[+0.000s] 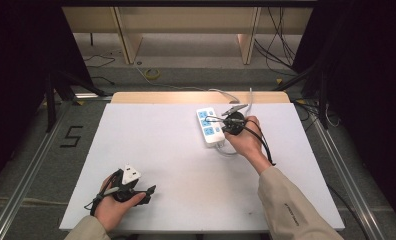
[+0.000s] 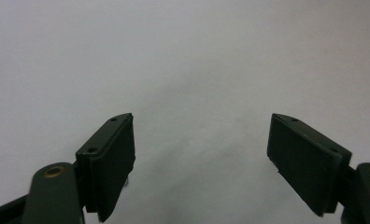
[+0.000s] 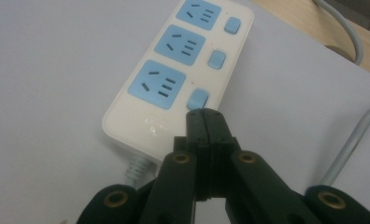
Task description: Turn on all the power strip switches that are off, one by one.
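A white power strip (image 1: 208, 126) with three blue sockets and three blue switches lies on the white table top (image 1: 161, 150), right of centre towards the back. My right gripper (image 1: 222, 125) is over its near end, shut with nothing between the jaws. In the right gripper view the closed tips of the right gripper (image 3: 205, 112) sit at the edge of the nearest switch (image 3: 199, 97) on the power strip (image 3: 174, 79); I cannot tell whether they press it. My left gripper (image 1: 148, 195) rests near the front left corner. It stands open and empty (image 2: 202, 154) over bare table.
The strip's white cable (image 3: 356, 135) curls beside and behind my right hand (image 1: 246, 142). A wooden strip (image 1: 196, 96) borders the table's far edge. Beyond it are floor, loose cables and shelf legs. Metal rails run along both sides of the table.
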The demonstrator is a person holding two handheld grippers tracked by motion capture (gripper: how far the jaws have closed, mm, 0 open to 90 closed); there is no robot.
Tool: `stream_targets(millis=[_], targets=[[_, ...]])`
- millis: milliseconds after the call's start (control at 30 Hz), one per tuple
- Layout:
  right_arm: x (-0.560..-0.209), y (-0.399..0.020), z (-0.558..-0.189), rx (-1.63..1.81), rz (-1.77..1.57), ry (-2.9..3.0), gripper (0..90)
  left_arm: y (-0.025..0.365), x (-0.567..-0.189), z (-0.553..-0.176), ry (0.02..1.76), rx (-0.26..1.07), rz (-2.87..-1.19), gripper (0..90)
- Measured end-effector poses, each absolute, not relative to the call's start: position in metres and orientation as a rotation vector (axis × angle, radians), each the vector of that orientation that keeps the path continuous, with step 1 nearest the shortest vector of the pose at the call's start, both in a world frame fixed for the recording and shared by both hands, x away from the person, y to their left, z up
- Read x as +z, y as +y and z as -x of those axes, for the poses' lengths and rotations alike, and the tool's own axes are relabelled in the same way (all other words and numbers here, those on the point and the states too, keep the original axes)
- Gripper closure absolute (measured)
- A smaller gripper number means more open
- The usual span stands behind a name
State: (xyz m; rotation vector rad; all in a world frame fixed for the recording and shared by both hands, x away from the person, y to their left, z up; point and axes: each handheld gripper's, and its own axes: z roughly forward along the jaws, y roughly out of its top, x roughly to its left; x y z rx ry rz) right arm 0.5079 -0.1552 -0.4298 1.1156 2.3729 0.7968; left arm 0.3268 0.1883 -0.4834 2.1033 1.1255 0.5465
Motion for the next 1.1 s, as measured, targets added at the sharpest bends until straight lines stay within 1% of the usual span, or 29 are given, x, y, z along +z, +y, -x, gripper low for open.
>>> stream_targets(millis=[1100], targets=[[-0.443,-0.143,-0.537,0.780,-1.167,2.392,90.0,0.188,-0.483,-0.327,1.124,0.543,-2.105,23.3]])
